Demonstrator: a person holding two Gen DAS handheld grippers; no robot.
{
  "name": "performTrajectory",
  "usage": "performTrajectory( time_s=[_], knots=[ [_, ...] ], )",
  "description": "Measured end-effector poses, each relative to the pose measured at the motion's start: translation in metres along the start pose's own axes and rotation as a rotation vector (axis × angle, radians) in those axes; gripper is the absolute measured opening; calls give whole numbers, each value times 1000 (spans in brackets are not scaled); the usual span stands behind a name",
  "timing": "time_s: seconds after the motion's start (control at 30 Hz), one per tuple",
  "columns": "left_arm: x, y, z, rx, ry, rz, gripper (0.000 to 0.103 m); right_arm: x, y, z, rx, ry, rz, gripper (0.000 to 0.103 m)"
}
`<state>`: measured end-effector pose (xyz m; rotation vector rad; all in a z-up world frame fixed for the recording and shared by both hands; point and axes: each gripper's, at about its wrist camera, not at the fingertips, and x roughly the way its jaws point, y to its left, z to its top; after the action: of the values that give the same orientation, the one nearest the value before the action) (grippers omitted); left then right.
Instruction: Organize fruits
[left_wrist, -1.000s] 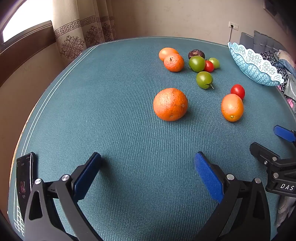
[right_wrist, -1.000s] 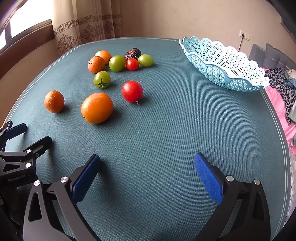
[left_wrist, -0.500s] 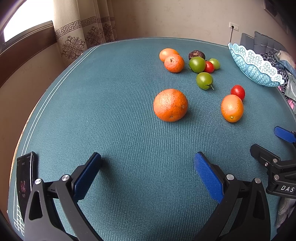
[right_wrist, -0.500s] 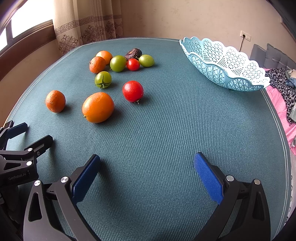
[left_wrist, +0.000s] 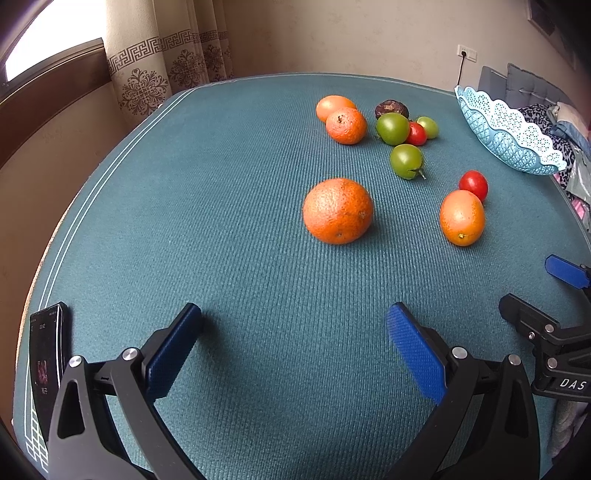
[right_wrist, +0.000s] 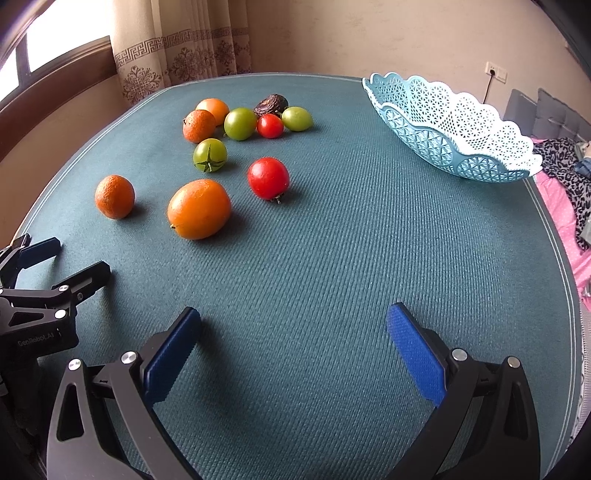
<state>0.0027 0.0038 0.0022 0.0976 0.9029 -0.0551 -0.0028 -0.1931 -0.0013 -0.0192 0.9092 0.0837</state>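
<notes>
While apart, both fingers (left_wrist: 173, 347) empty.

left tongs (left_wrist: 293, 347) | black frame | blue pads | silver screws

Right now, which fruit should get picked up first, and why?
Probably ease the left hand-held gripper forward to the big orange. It sits alone straight ahead of the open jaws, nearest of all the fruit. Both grippers are empty, and the blue basket appears to hold nothing yet, so any fruit could start; this looks like the easiest.
</notes>
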Motion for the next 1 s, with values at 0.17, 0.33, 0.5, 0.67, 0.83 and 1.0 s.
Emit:
performTrajectory(
  time_s=[0.17, 0.33, 0.5, 0.67, 0.83, 1.0],
  knots=[
    [0, -2, 0, 5, 1, -4, 101, -3, 1, -6, -6, 1, -5, 98],
    [0, 2, 2, 2, 2, -28, 101, -1, 6, 1, -12, 36, -3, 98],
    [-8, 13, 4, -56, -28, 10, 101, 4, 31, 18, -100, 5, 105, 88],
    [-25, 15, 7, -45, -95, 132, 101, 11, 48, 36, -172, -34, 148, 69],
    [-28, 17, 14, -53, -80, 163, 101, 21, 49, 49, -170, -37, 213, 49],
    [-22, 18, 19, -78, -37, 118, 101, 20, 37, 48, -127, -40, 250, 42]
  ],
)
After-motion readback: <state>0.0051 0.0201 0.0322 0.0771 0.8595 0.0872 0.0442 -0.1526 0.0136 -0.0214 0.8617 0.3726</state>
